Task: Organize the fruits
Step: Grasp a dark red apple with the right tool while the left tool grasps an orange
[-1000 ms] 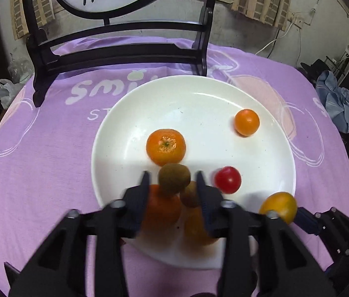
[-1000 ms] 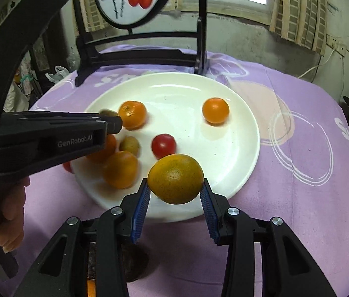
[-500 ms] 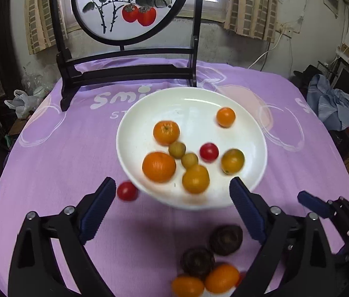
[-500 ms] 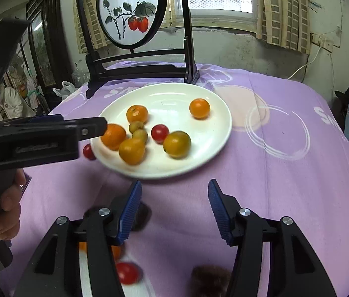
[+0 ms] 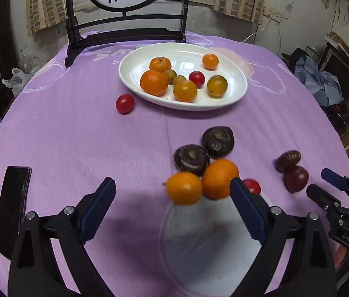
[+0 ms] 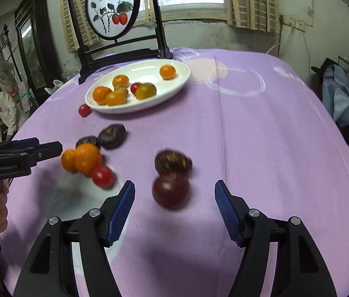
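- The white plate (image 5: 234,91) lies well beyond both pairs of fingers, at the far side of the purple tablecloth (image 5: 75,136). It holds seven fruits: the big orange (image 5: 154,82), a second orange behind it, two yellow-orange ones, a small orange at the far rim, a red one and two small brownish ones, which I judge to be the share already sorted.
- The left gripper (image 5: 172,199) stands wide apart and empty; nothing is between its fingers, and its pads touch nothing.
- The right gripper (image 6: 174,204) is empty too, its jaws opening, with no pad pressing on anything.
- Just ahead of the left fingers sits a loose cluster: two oranges (image 5: 220,178) touching each other, two dark brown fruits (image 5: 217,141) right behind them, and a red tomato (image 5: 251,186) half hidden by the inner finger.
- Between and just beyond the right fingers lies the dark purple fruit (image 6: 170,193), with another brown fruit (image 6: 172,161) touching it on the far side.
- One more red tomato (image 5: 125,103) rests on the cloth just beside the plate's near-left rim, far ahead of the left fingers.
- My reading: roughly half done. Eight pieces remain on the cloth, and the purple fruit looks the likeliest next pick for the right side.
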`<state>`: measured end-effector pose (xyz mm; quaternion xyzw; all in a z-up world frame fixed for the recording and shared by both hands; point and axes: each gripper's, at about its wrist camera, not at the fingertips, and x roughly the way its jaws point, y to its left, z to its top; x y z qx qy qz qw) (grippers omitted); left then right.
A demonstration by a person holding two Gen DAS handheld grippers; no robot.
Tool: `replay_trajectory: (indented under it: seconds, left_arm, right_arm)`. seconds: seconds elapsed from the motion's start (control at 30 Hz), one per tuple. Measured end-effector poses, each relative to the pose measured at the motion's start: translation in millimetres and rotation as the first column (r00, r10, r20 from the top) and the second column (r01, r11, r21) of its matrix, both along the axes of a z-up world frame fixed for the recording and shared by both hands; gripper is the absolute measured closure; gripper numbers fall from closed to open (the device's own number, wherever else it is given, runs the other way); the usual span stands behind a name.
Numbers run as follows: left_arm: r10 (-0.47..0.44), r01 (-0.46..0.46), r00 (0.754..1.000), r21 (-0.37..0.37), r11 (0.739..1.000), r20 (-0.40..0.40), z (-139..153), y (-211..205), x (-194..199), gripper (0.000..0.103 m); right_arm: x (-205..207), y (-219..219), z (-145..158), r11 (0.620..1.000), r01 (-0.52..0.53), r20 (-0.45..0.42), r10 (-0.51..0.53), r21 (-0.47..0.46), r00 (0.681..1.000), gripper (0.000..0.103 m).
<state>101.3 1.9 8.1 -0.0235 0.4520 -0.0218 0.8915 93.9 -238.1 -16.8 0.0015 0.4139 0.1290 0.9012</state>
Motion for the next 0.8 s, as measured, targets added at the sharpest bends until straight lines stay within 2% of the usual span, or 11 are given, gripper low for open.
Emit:
replay_trajectory:
  seconds: [0.17, 0.27, 0.37, 0.6, 0.8]
  left_arm:
    - [-0.021, 0.021, 1.0, 0.007, 1.0, 0.008, -7.3, 0.7, -9.0, 0.012]
    - [-0.014, 0.014, 1.0, 0.017, 1.0, 0.018, -11.4, 4.9, -11.2, 0.012]
    - [-0.016, 0.016, 1.0, -0.009, 1.0, 0.011, -16.5, 9.1, -10.6, 0.012]
    - [-0.028, 0.027, 0.999, -0.05, 0.998, -0.038, -25.5, 11.7, -5.2, 0.012]
    - [-0.038, 0.036, 0.997, -0.038, 0.999, -0.066, -32.4, 8.3, -3.3, 0.012]
  right_arm:
    - [-6.5, 2.8, -17.4, 0.999, 0.006, -0.046, -0.008, -0.044, 0.999, 0.035]
    - [-7.5, 4.7, -21.8, 0.999, 0.012, -0.036, -0.014, -0.051, 0.999, 0.035]
    - [-5.0, 3.6, -31.3, 0.999, 0.031, -0.051, -0.033, -0.045, 0.998, 0.034]
    - [6.7, 21.6, -30.1, 0.993, 0.011, -0.067, -0.019, -0.114, 0.998, 0.034]
    - [24.8, 33.1, -29.2, 0.992, -0.006, -0.097, -0.006, -0.125, 0.995, 0.035]
